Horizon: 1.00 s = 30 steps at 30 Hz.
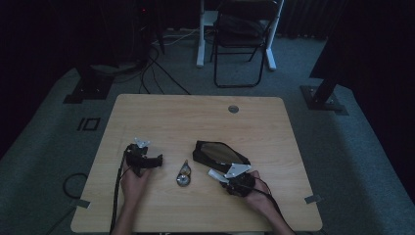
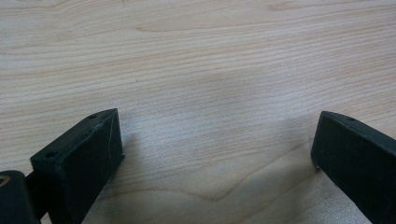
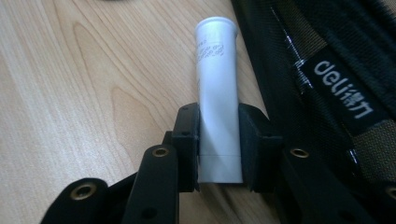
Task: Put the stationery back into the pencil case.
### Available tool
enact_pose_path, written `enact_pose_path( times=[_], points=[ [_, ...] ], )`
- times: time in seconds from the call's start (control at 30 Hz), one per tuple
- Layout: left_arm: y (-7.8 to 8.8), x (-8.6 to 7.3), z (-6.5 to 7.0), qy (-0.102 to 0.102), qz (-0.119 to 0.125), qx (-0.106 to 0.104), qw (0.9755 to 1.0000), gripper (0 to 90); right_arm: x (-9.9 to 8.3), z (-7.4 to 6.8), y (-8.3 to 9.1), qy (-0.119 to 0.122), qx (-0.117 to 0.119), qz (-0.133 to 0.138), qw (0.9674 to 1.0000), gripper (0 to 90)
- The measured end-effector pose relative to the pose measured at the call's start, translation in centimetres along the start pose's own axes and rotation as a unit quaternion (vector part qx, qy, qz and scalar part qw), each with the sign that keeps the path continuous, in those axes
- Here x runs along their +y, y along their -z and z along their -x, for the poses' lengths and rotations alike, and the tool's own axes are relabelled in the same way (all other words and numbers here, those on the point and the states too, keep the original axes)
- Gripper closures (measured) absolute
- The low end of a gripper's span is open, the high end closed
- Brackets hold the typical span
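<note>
1. A dim room with grey carpet; a folding chair (image 1: 242,36) stands beyond a light wooden table (image 1: 161,117).
2. A white tube (image 3: 217,93) lies along the near edge of a black mesh pouch (image 1: 219,153), right of the table's centre.
3. The right gripper (image 3: 219,140) is clenched on the tube's lower end.
4. A small metal object (image 1: 184,175) lies between the hands.
5. The left gripper (image 2: 217,140) hangs released, jaws wide over bare wood, at the table's left.

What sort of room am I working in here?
Probably a dim lab or recording studio: a light wooden table on grey carpet, a black folding chair, and loose black cables on the floor.
</note>
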<state>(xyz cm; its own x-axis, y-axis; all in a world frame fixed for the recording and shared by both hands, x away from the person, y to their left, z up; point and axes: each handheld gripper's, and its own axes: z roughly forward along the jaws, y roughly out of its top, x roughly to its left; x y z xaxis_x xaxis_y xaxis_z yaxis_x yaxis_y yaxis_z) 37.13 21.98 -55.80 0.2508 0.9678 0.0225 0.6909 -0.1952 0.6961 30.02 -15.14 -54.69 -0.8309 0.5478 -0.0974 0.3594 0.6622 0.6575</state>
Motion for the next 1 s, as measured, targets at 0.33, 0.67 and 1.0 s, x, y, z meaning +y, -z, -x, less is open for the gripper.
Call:
enact_pose_path(
  times=[0.33, 0.67, 1.0],
  points=[
    [0.0, 0.0, 0.0, 0.0, 0.0, 0.0, 1.0, 2.3, 0.51, 0.69, -0.35, -0.016, 0.022, -0.015, 0.9995, 70.8],
    [0.0, 0.0, 0.0, 0.0, 0.0, 0.0, 1.0, 2.3, 0.49, 0.37, -0.31, 0.001, 0.011, -0.011, 0.9999, 71.4],
    [0.0, 0.0, 0.0, 0.0, 0.0, 0.0, 1.0, 2.3, 0.72, 0.12, 0.26, 0.012, 0.009, 0.002, 0.9999, 71.5]
  ],
)
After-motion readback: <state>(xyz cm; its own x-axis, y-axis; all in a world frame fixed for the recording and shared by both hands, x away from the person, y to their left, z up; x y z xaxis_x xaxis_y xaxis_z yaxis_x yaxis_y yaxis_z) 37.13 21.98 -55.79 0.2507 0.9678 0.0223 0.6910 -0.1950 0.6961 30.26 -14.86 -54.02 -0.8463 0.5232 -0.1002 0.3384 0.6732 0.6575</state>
